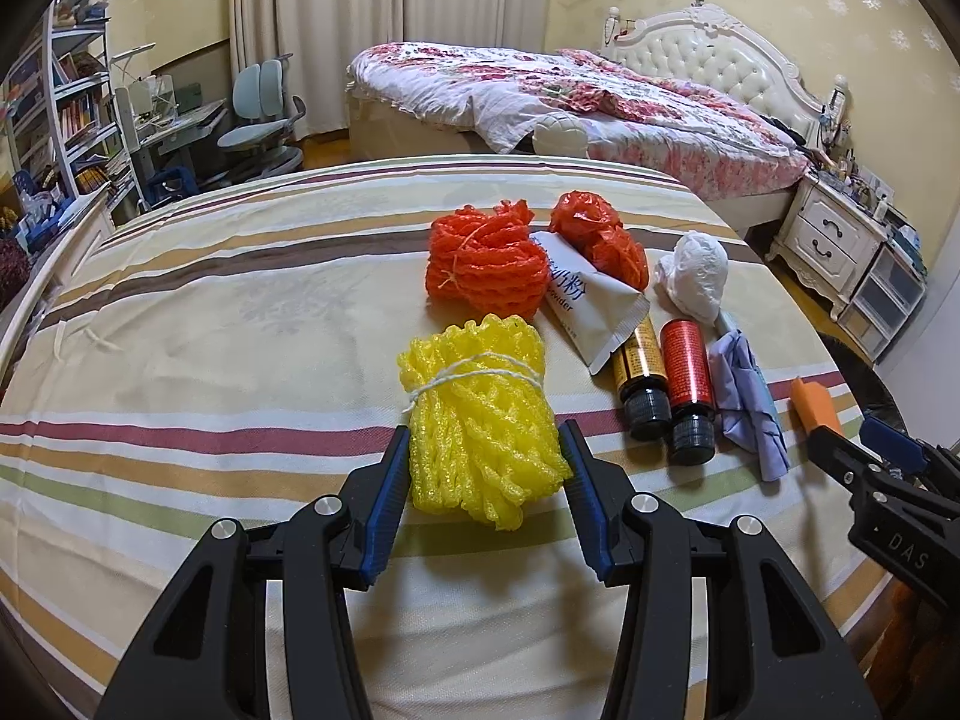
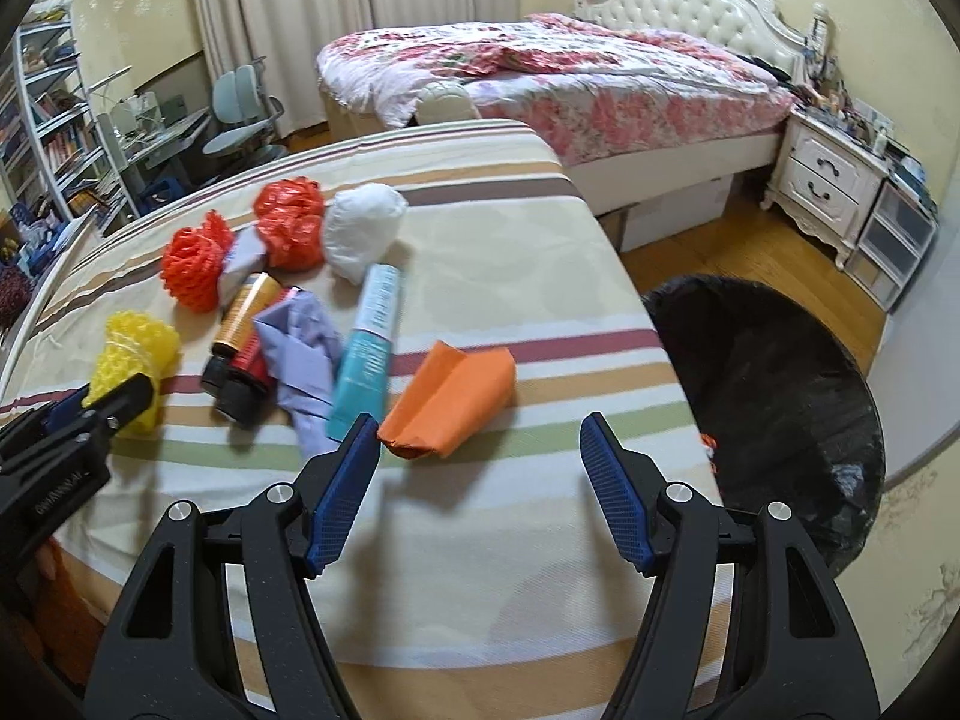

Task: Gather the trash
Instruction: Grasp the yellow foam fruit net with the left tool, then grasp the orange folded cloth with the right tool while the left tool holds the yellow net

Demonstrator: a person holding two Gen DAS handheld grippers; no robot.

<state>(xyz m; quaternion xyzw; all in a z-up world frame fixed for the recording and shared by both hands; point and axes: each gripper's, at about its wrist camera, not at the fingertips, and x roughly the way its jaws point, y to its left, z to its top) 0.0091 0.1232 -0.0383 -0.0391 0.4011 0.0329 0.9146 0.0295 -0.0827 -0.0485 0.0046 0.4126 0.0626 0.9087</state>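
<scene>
A yellow foam net tied with white string lies on the striped tablecloth. My left gripper is shut on its near end, with a blue pad pressed against each side. My right gripper stands open over the cloth with nothing between its fingers. A folded orange paper lies just beyond its left finger. Further back lie an orange foam net, crumpled red plastic, a white sachet, two small bottles, a white wad, lilac paper and a teal tube.
A bin lined with a black bag stands on the floor off the table's right edge. Beyond the table are a bed, a white nightstand, and a desk chair with bookshelves at the left.
</scene>
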